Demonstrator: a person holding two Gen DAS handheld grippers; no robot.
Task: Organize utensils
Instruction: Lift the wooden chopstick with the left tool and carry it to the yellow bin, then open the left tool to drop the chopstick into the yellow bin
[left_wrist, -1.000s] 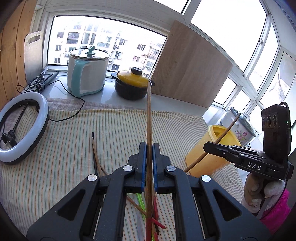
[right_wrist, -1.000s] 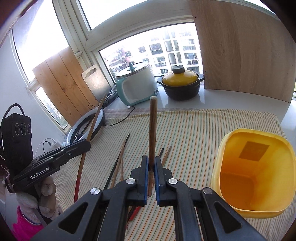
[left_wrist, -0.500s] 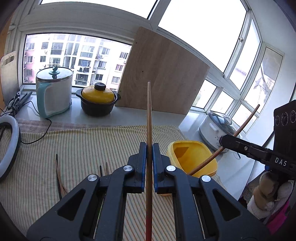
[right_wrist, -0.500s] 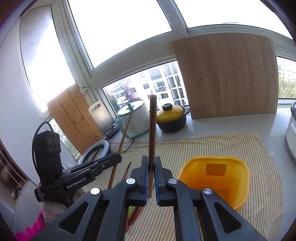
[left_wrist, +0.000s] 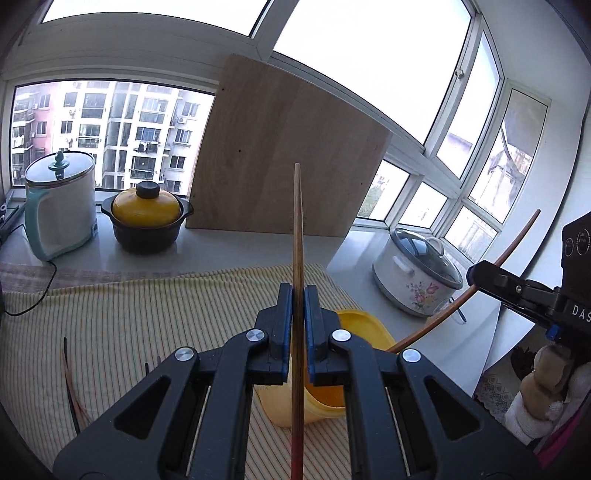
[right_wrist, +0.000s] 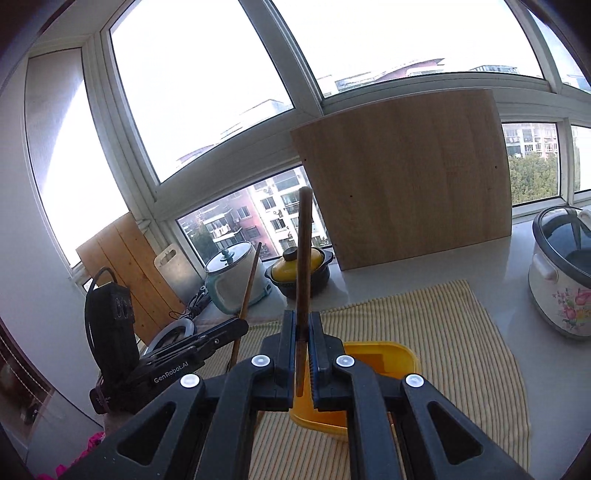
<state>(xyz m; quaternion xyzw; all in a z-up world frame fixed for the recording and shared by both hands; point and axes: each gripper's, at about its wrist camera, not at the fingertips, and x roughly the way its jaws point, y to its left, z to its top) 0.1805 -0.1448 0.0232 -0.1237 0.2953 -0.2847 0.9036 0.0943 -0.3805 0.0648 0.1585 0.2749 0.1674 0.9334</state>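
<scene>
Since 1 second ago both tools have been lifting and swinging toward the yellow container (left_wrist: 364, 325), which is now sitting directly below them instead of off to the side. The left tool (left_wrist: 299, 295) is clamping 1 long chopstick (left_wrist: 297, 236) upright between its blue pads, its reddish lower end hanging at the container's near edge. The right tool (right_wrist: 303, 321) is pinching a darker wooden chopstick (right_wrist: 303, 251), whose lower tip is hovering over the container's mouth (right_wrist: 380, 354). A few loose chopsticks (left_wrist: 70, 376) are lying on the striped cloth (left_wrist: 147, 314) covering the surface.

To do this well, each tip should probably be lowering inside the rim before the pads part, 1 tool at a time, so the 2 sticks are not crossing or bouncing out.
</scene>
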